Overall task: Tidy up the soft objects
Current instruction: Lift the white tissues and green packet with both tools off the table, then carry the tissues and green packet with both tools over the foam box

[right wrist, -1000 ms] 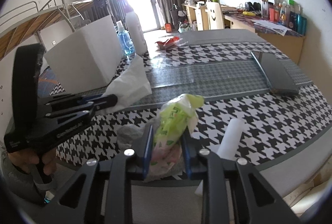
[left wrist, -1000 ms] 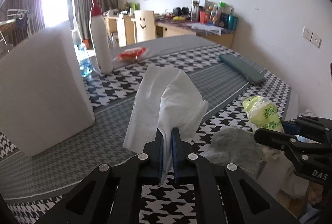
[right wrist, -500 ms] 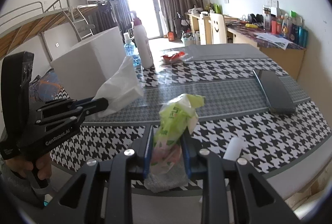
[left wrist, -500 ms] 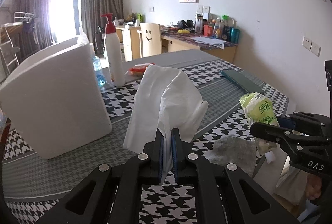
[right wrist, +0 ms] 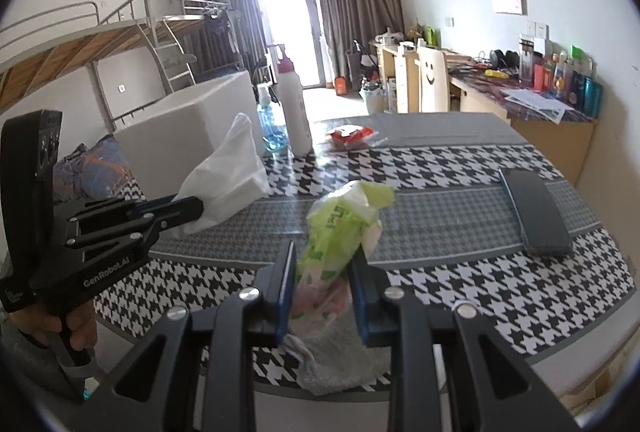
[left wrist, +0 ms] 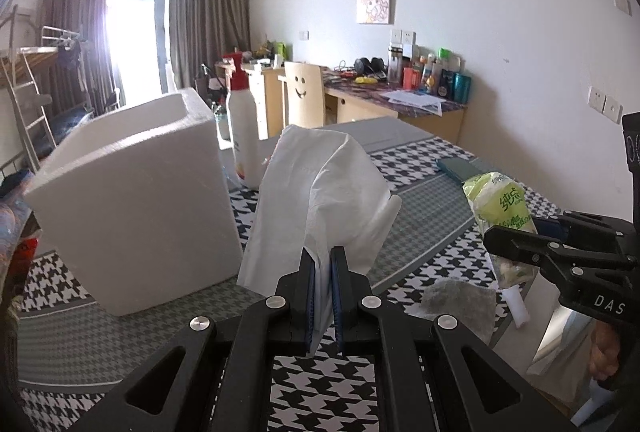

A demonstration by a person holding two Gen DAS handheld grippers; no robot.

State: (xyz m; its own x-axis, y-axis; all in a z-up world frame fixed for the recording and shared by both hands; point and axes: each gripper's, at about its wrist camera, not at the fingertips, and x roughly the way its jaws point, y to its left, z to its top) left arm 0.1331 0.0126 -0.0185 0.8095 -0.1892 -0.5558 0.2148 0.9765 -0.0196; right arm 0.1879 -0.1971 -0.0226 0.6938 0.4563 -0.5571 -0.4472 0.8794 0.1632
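My left gripper is shut on a white paper tissue, which stands up above the houndstooth table. The same tissue shows in the right wrist view, pinched by the left gripper. My right gripper is shut on a green-and-pink plastic tissue pack, lifted off the table. In the left wrist view that pack sticks up from the right gripper. A grey cloth lies flat on the table's near edge, under the pack. The white foam box stands open-topped at the left.
A white pump bottle with a red top stands behind the foam box, beside a blue bottle. A red snack packet lies further back. A dark flat case rests at the table's right. A white roll lies near the edge.
Both grippers have risen with their loads. The tissue and the pack sit higher over the table, and the foam box's open top now comes into sight.
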